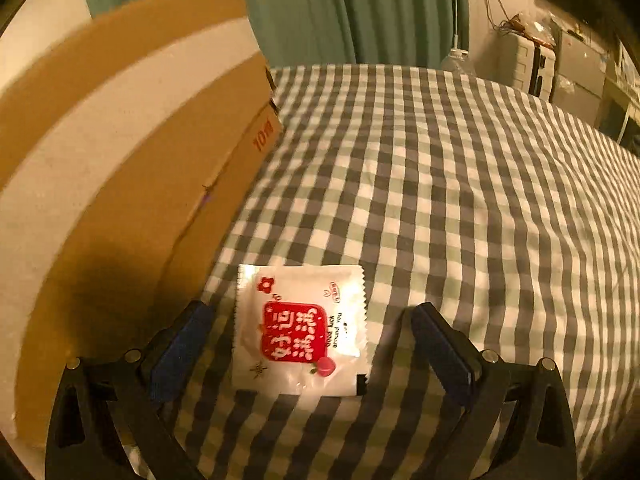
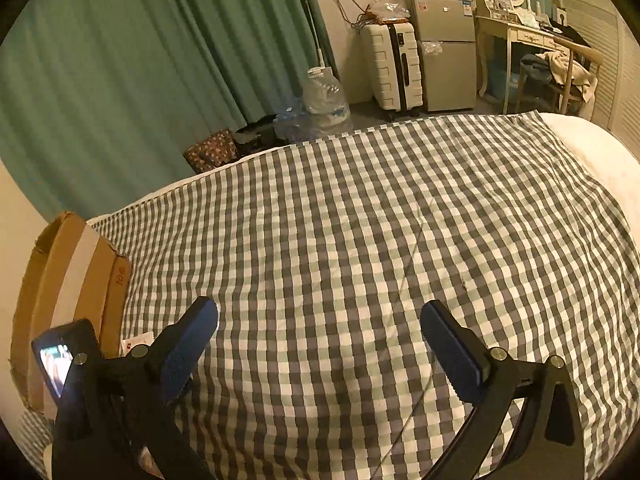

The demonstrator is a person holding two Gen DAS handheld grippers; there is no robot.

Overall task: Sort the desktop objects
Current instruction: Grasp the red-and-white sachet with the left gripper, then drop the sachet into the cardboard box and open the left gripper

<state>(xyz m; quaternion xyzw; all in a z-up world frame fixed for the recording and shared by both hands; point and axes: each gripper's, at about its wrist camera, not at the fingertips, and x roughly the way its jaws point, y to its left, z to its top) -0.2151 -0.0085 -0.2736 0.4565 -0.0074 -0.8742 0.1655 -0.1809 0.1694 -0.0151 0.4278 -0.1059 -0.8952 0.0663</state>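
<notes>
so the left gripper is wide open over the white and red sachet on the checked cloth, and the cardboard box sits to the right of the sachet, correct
Not quite. The left gripper is wide open over the white and red sachet on the checked cloth, but the cardboard box sits to the sachet's left, not right, as the left wrist view shows.

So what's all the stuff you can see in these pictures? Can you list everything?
Sachet: one, white with a red label, flat on the cloth between the left gripper's fingers.
Cardboard box: one, brown with a white stripe, on the cloth left of the sachet.
Checked cloth: one, grey, white and pale green, covering the surface.
Curtain: one, green, behind.
Suitcase: one, white, on the floor.
Small fridge: one, grey, beside the suitcase.
Water bottle: one large, clear, on the floor.
Desk: one, cream, far right.
Left gripper: black with blue pads, open.
Right gripper: black with blue pads, open, nothing between its fingers.
</notes>
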